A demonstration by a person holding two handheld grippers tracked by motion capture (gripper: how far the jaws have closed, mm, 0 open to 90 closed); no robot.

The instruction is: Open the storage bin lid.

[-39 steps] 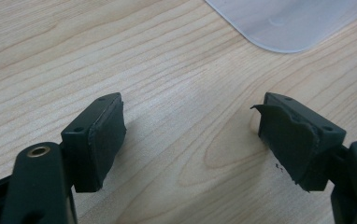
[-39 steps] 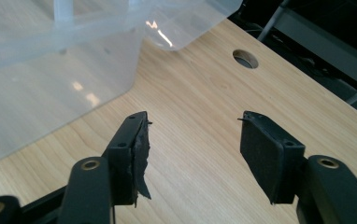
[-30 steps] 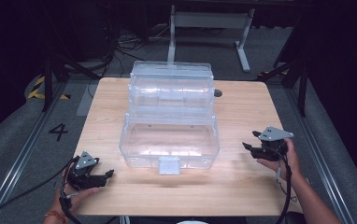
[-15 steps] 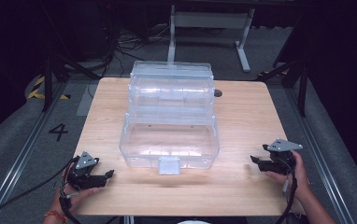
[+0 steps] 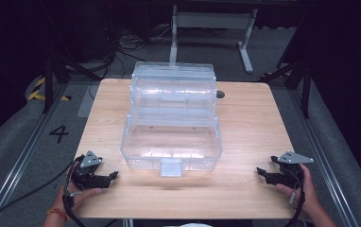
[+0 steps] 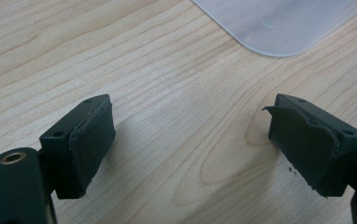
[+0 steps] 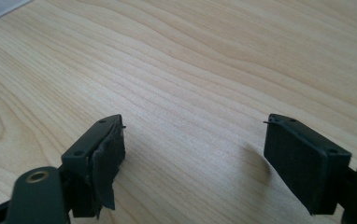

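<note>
the big see-through plastic box (image 5: 171, 132) with stepped trays sat in the middle of the light wooden table (image 5: 249, 123), with its small front latch (image 5: 171, 167) facing the person. it sat there so both hands could get to it from either side.

the left gripper (image 5: 113, 176) rested low on the table near the box's front left corner, held in the person's left hand (image 5: 77, 196). its black jaws stood wide apart with nothing between them, and they had just been opening a bit more. in the left gripper view a rounded corner of the box (image 6: 279, 23) was just ahead.

the right gripper (image 5: 260, 172) sat well off to the box's right, near the table's front edge. its jaws had just been opening too and stood wide with bare wood between them. both looked ready to grab, maybe the latch or the sides.

the room around was dark, with grey floor (image 5: 18, 142), cables (image 5: 122, 42) and a metal stand (image 5: 211, 23) behind the table.
</note>
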